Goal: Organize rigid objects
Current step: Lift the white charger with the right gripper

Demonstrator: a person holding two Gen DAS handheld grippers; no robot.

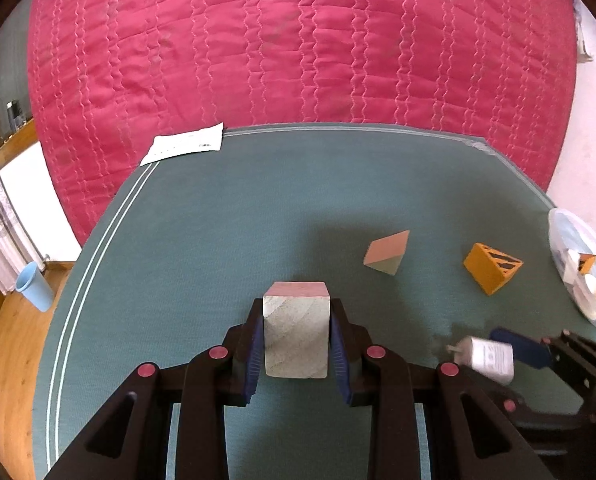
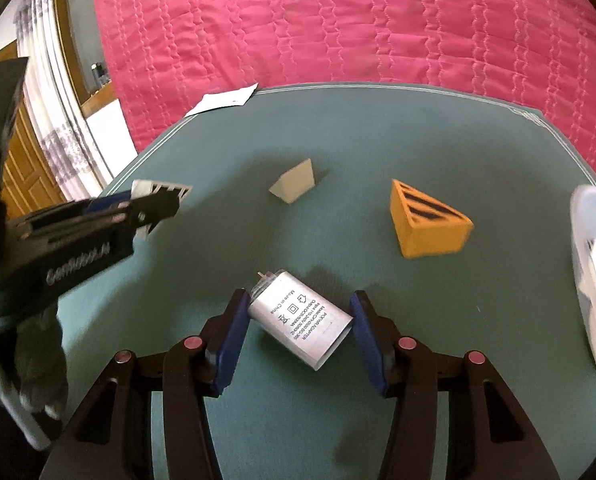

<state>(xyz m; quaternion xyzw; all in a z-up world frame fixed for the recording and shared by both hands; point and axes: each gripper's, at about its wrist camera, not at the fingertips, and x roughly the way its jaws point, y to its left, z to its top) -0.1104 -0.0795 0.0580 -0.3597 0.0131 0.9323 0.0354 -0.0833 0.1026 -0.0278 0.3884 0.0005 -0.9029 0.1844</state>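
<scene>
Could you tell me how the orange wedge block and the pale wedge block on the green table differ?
The orange wedge block has black stripes on its triangular face; the pale wedge block is plain, unpainted-looking wood. The orange wedge block appears larger than the pale wedge block. The orange wedge block lies nearer the clear tub, the pale wedge block farther left. Both are wedge-shaped, rest loose on the table, and are untouched by either tool.

Wooden cube [image 1: 296, 334] clamped upright; white adapter [image 2: 300, 320] tilted, held.
</scene>
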